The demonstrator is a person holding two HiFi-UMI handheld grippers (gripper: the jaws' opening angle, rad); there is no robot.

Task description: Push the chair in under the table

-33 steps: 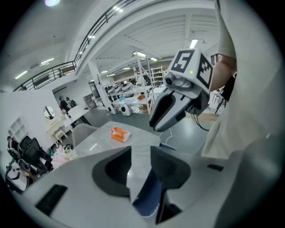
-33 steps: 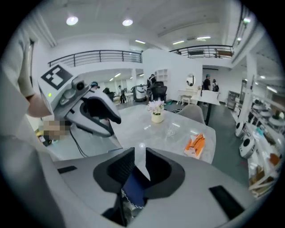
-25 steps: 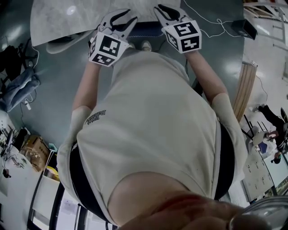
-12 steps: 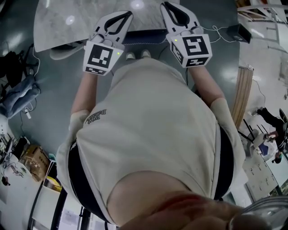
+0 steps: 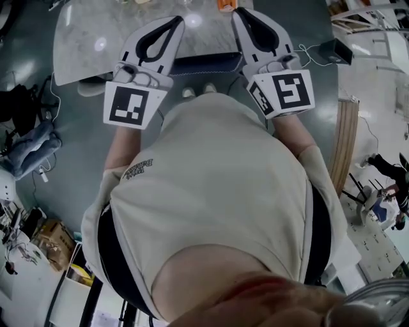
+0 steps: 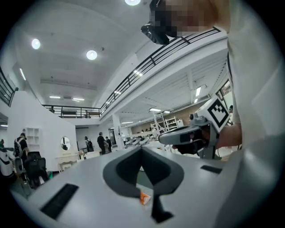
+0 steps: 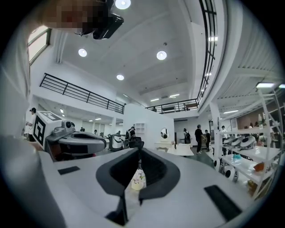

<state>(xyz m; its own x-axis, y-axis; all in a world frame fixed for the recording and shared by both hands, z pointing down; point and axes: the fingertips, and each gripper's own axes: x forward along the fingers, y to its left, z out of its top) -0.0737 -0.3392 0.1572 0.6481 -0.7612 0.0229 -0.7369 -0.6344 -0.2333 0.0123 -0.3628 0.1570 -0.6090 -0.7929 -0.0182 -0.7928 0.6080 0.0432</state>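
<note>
Grey-green and glossy, the floor (image 5: 83, 128) lies far below both claws. The marble-topped table (image 5: 83, 32) spreads ahead of and beneath them, and their tips overlap it in the head view. The chair (image 5: 206, 64) stands under the gap between the two claws. Only its dark padded backrest shows, lying along the table's near edge, so it looks already tucked in. The left claw (image 5: 174, 19) has its jaws pressed together on nothing. The right claw (image 5: 237, 11) is closing, tips almost meeting, with nothing between them. Both are held level, well above the backrest, and touch nothing.

The chair is probably a stiff frame under soft padding, moderately heavy, and apt to slide easily on that smooth floor. It would likely swing if pushed off-centre. The sound place to bear on is the backrest's top rail, one closed claw toward each end, pressing squarely rather than pinching.
</note>
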